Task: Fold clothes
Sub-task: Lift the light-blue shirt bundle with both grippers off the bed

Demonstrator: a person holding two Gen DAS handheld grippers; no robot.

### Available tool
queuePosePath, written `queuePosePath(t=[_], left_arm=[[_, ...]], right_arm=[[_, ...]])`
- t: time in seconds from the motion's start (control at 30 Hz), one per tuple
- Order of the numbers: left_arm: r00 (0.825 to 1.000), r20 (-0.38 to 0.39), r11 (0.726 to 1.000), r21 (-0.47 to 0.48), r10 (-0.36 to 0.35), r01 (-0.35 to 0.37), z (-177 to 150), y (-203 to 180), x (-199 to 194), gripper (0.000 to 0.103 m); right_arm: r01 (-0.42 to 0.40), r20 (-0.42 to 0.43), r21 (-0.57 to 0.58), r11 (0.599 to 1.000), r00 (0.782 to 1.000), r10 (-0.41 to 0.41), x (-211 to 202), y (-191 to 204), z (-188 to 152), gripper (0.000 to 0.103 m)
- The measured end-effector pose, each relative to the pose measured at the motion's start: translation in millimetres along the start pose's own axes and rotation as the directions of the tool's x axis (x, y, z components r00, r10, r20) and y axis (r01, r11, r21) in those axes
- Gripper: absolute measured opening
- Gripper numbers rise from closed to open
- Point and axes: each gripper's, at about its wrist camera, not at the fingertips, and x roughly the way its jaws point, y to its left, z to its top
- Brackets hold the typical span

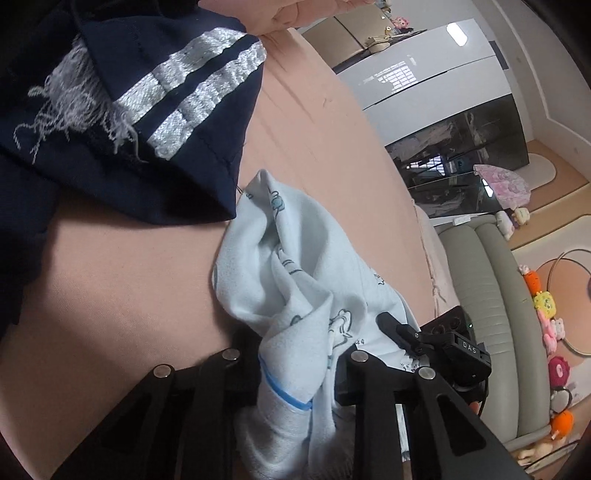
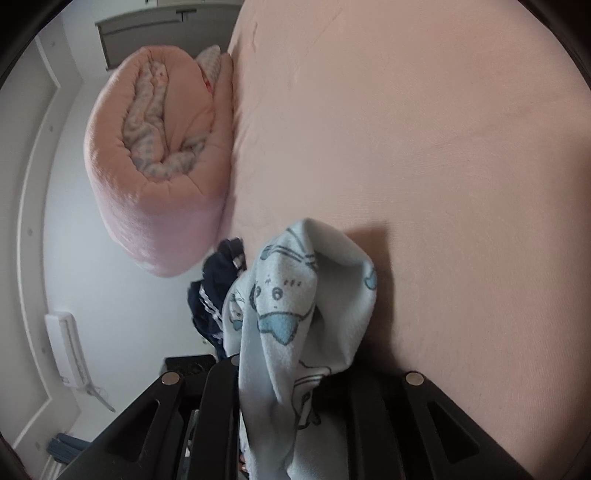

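A light blue garment [image 1: 295, 266] printed with cartoon animals hangs bunched over the pink bed sheet [image 1: 129, 277]. My left gripper [image 1: 295, 356] is shut on its blue-trimmed edge, and the cloth fills the gap between the fingers. In the left wrist view my right gripper [image 1: 402, 332] grips the same garment at its right end. In the right wrist view the garment [image 2: 306, 295] drapes between the fingers of my right gripper [image 2: 291, 369], hiding the right pad. A navy garment with silver stripes [image 1: 166, 110] lies at the upper left, also seen as the navy garment [image 2: 210, 295].
A person's hand [image 1: 295, 14] rests at the sheet's top edge. A rolled pink quilt [image 2: 155, 147] lies at the far end of the bed sheet [image 2: 443, 166]. A padded grey headboard [image 1: 487, 314], plush toys [image 1: 546, 306] and a dark wardrobe [image 1: 461, 147] stand to the right.
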Motion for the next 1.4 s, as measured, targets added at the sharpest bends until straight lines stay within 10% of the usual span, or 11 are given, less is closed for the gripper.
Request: queuePosePath(t=[0.33,0.47,0.67,0.77,0.93,1.3,1.4], left_arm=[[0.999,-0.035,0.999,-0.028,-0.026,0.025,5.4,-3.6,10.1,0.021],[0.997,-0.063,0.998,-0.049,-0.034,0.031,5.6,-3.4,8.5,0.021],[0.976,-0.111,0.966,-0.204,-0.187,0.162,1.7,1.4,8.0,0.036],[0.968,-0.117,0.952,-0.239,-0.222,0.19,4.9,0.1,8.2,0.053],[0.96,-0.109,0.947,-0.224,-0.259,0.231,5.4,-8.4,3.8,0.081],[0.996,-0.089,0.995,0.091,-0.03,0.038,-17.1,-25.8,8.2,0.074],[0.995,-0.097,0.999,0.036,-0.029,0.033,-13.0,-8.3,1.2,0.045]], right_arm=[[-0.039,-0.101,0.058,0.998,0.994,0.045,4.1,1.7,-6.8,0.023],[-0.078,-0.123,0.028,0.997,0.989,0.081,7.6,11.2,-11.3,0.051],[-0.005,-0.196,-0.045,0.999,0.981,-0.004,22.6,23.1,-9.0,0.059],[0.007,-0.211,-0.043,0.999,0.977,-0.016,25.0,20.6,-7.9,0.053],[0.032,-0.221,-0.017,0.999,0.975,-0.035,28.1,-0.6,-4.1,0.006],[0.045,-0.196,-0.046,0.998,0.979,-0.053,25.9,0.2,-6.6,0.006],[0.032,-0.195,-0.041,0.999,0.98,-0.04,25.8,-2.2,-4.6,0.007]])
